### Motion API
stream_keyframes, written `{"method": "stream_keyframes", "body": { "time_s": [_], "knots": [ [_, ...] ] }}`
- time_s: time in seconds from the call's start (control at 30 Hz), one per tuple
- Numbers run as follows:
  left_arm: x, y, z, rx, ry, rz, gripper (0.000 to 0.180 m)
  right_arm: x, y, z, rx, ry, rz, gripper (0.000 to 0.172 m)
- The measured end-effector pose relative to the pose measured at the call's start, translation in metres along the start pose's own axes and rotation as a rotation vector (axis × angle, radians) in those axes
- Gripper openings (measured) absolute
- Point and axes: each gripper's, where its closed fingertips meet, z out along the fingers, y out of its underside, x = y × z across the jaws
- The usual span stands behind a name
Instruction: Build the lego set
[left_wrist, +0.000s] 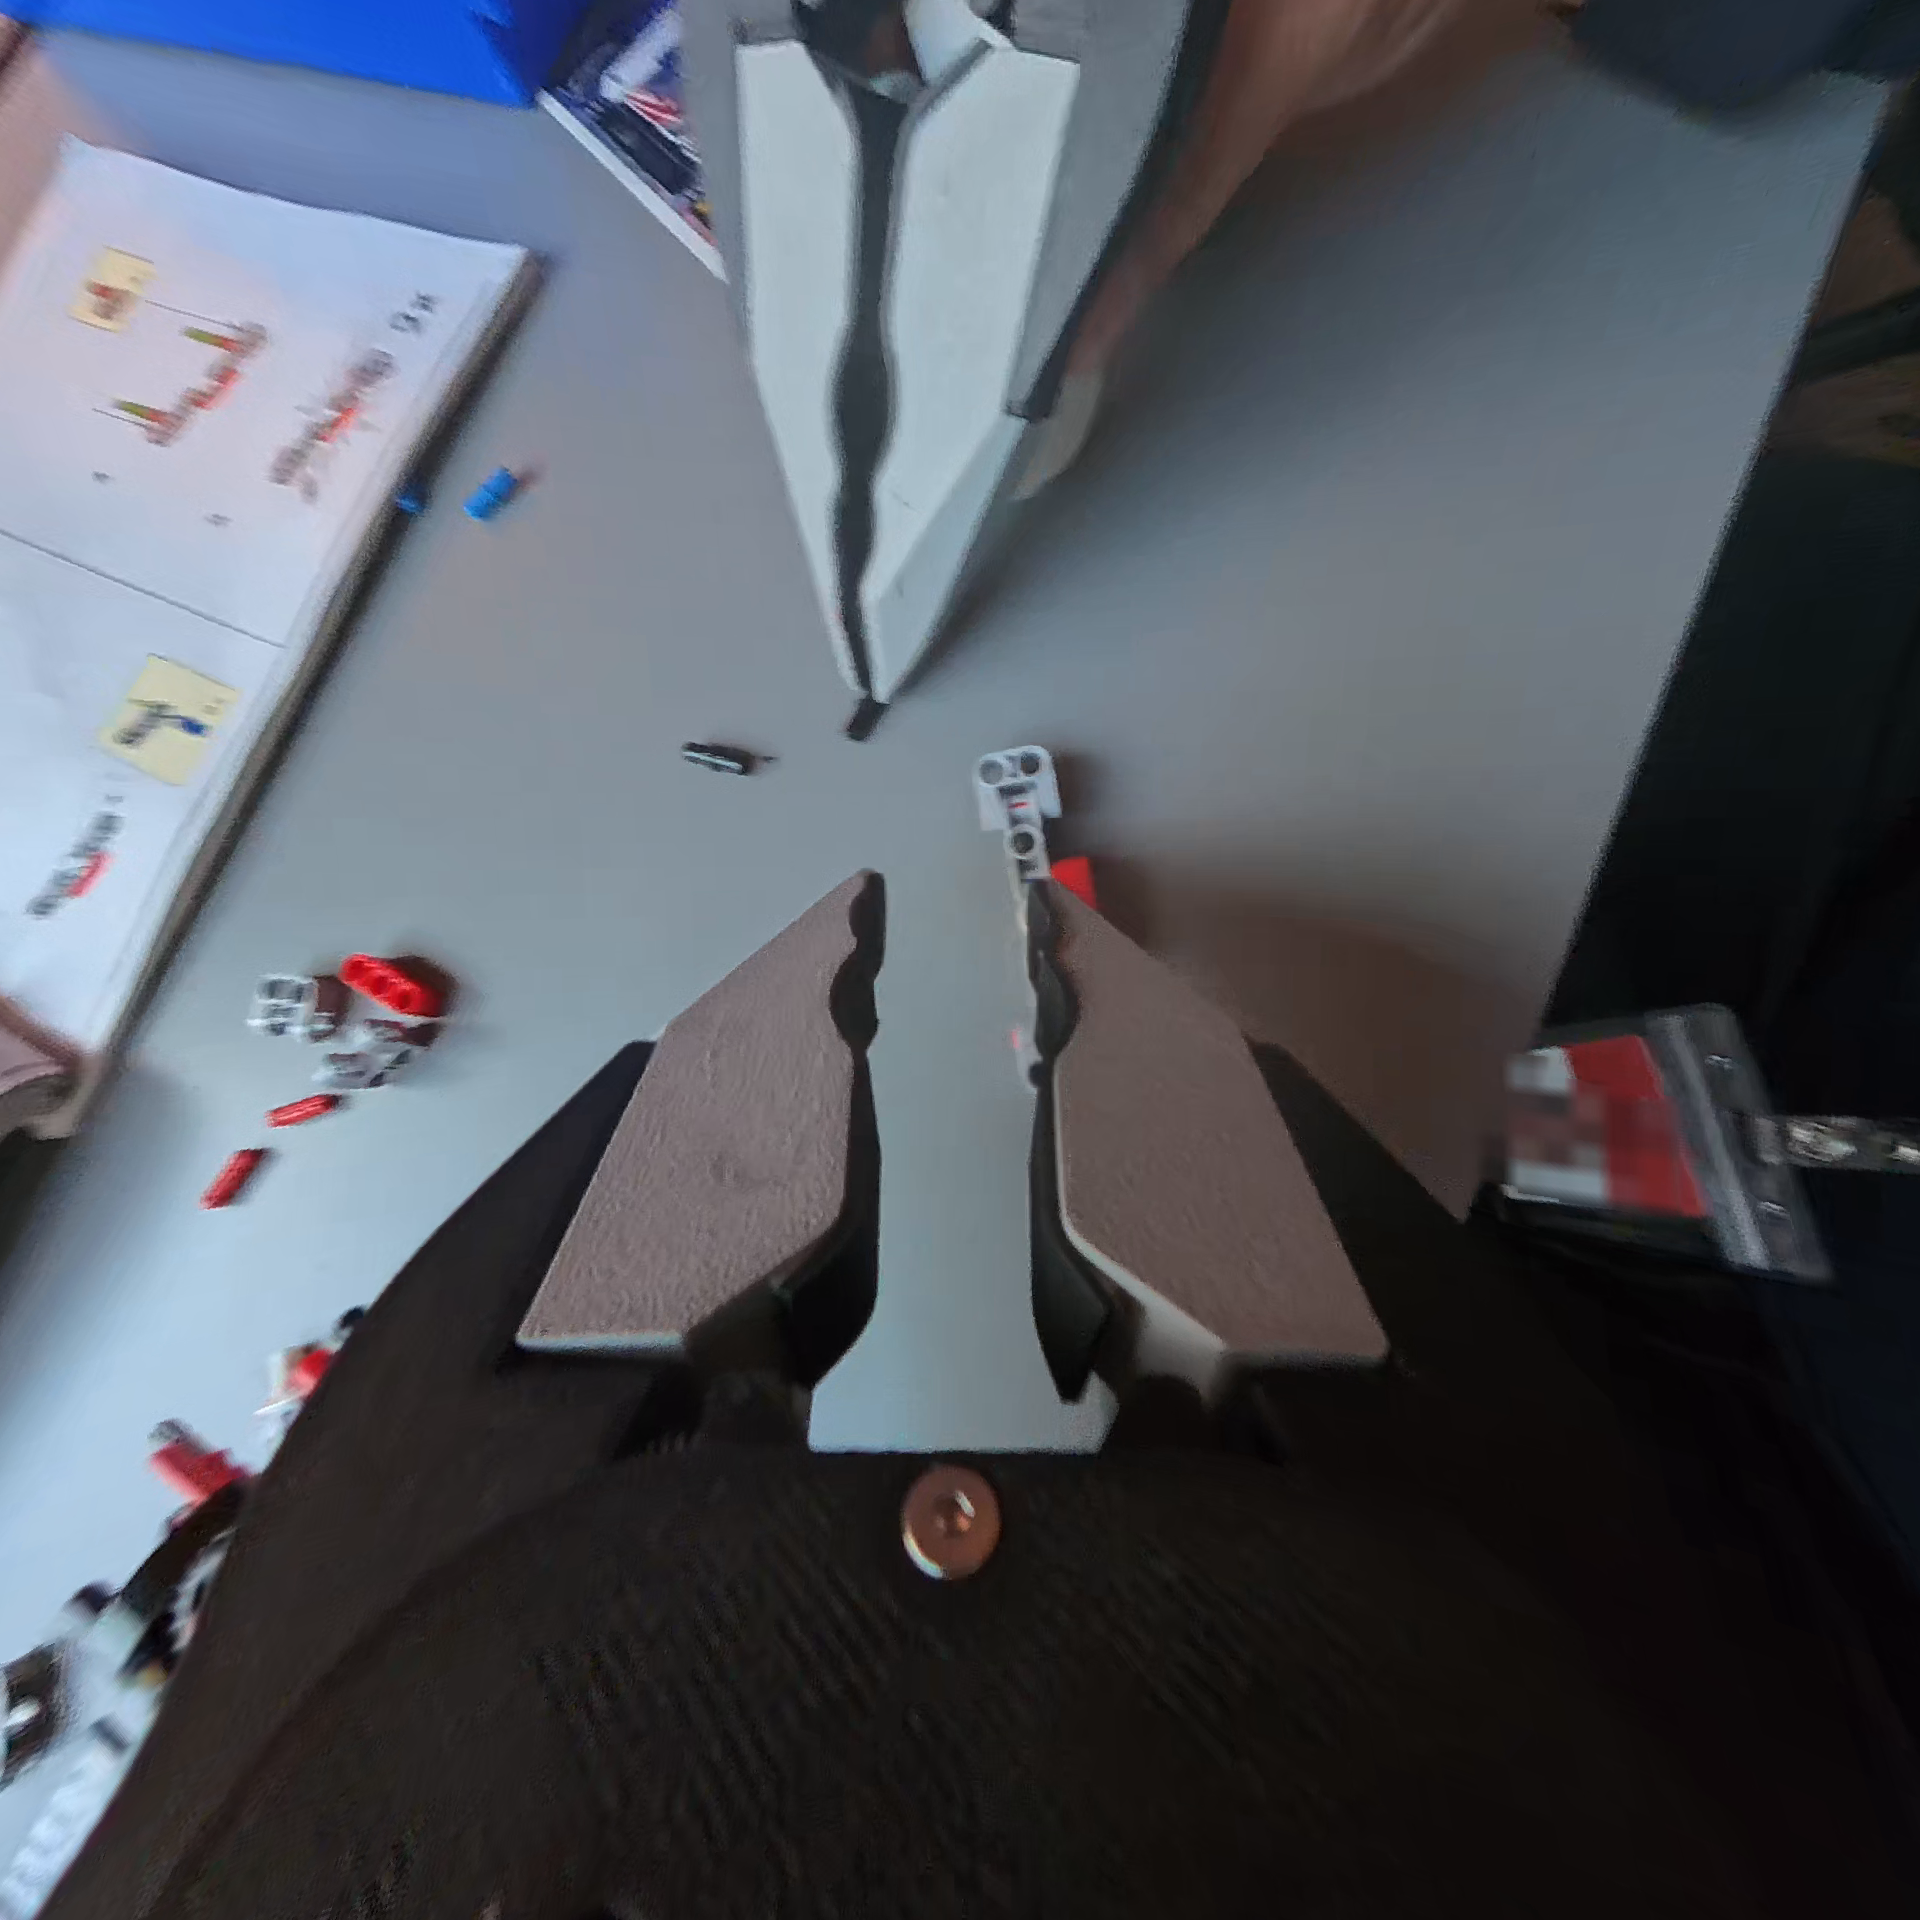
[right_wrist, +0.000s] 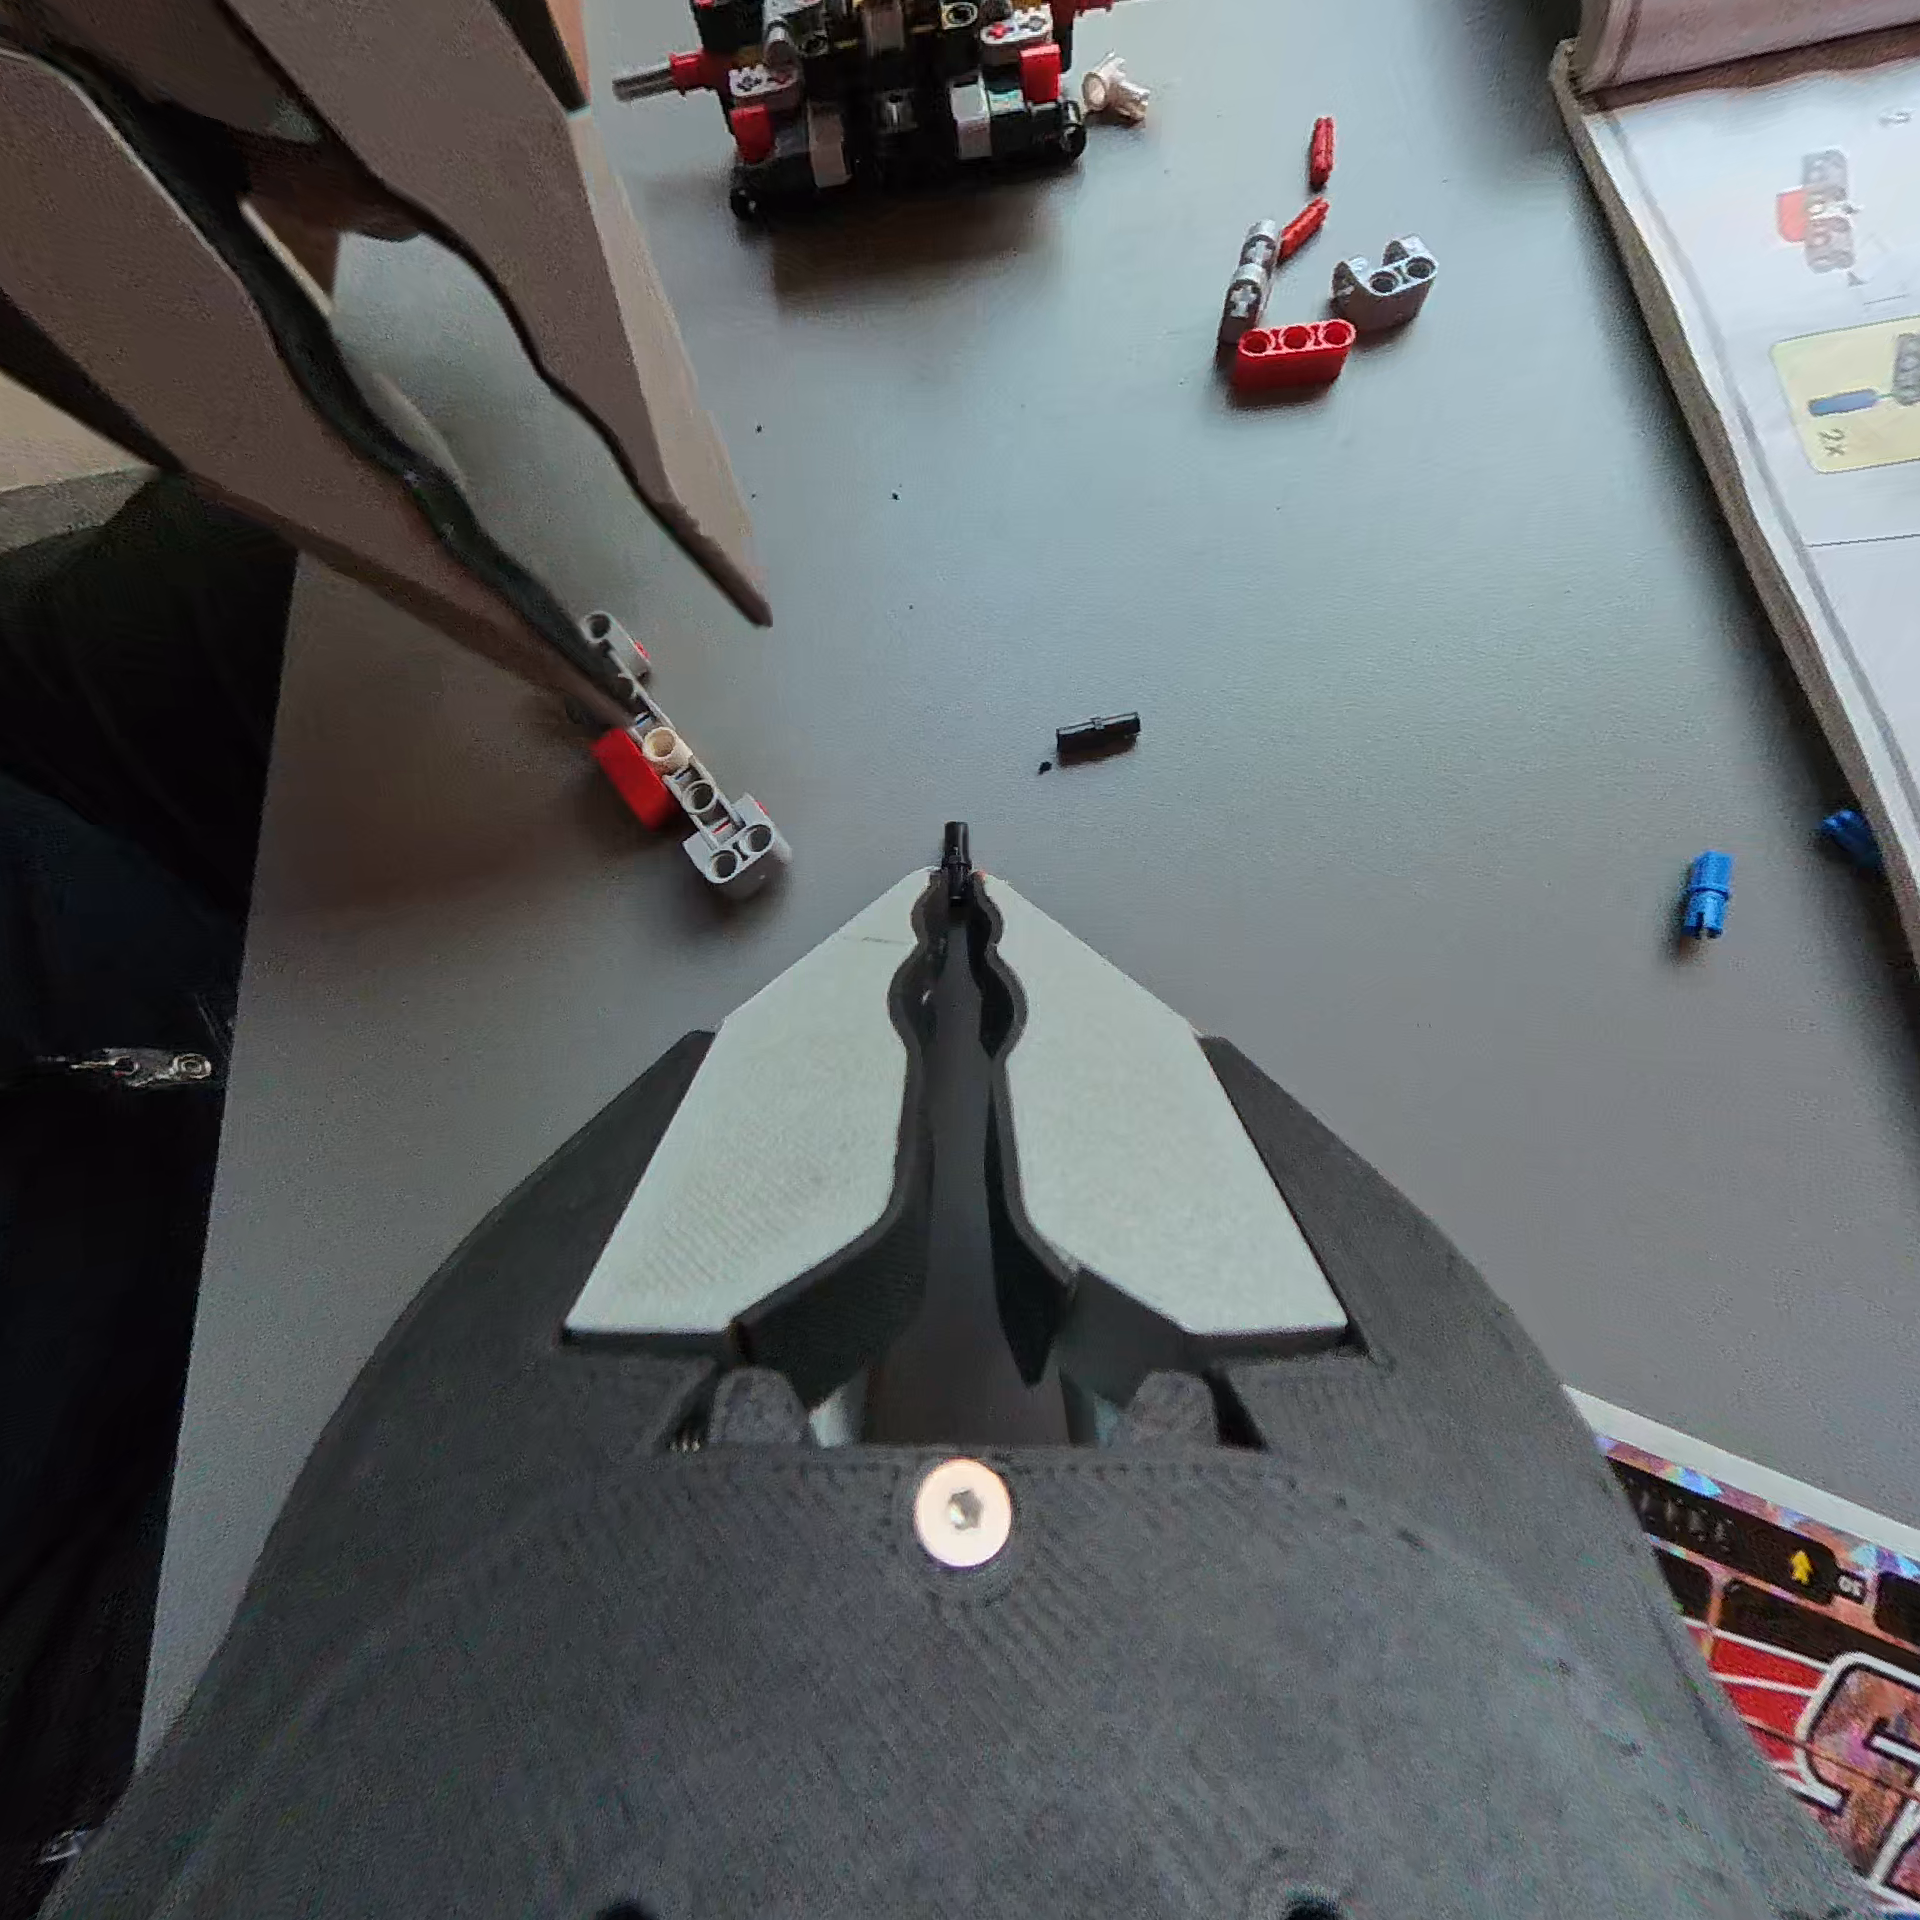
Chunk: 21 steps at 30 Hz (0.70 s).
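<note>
On the grey table (right_wrist: 1351, 675), an open illustrated instruction booklet (right_wrist: 1808, 312).

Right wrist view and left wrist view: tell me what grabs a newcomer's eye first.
The right tongs stand out at centre, pinched shut on a small black plastic pin above the grey table. To their left, the open left tongs reach down to a grey plastic beam assembly with a red block, one finger against it. At the far edge sits a dense black, red and grey brick model.
</note>
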Motion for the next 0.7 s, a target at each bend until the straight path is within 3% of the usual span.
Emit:
{"method": "stream_keyframes", "body": {
  "time_s": [0.37,0.53,0.7],
  "knots": [
    [-0.004,-0.022,0.001,0.086,-0.215,0.269,0.018,-0.04,-0.028,-0.012,0.178,-0.263,0.11,0.0],
    [-0.001,-0.02,0.006,0.051,-0.289,0.41,0.004,-0.052,-0.033,-0.016,0.206,-0.371,0.161,0.0],
    [-0.002,-0.019,0.007,0.036,-0.333,0.453,0.006,-0.049,-0.034,-0.019,0.229,-0.421,0.236,0.0]
  ]
}}
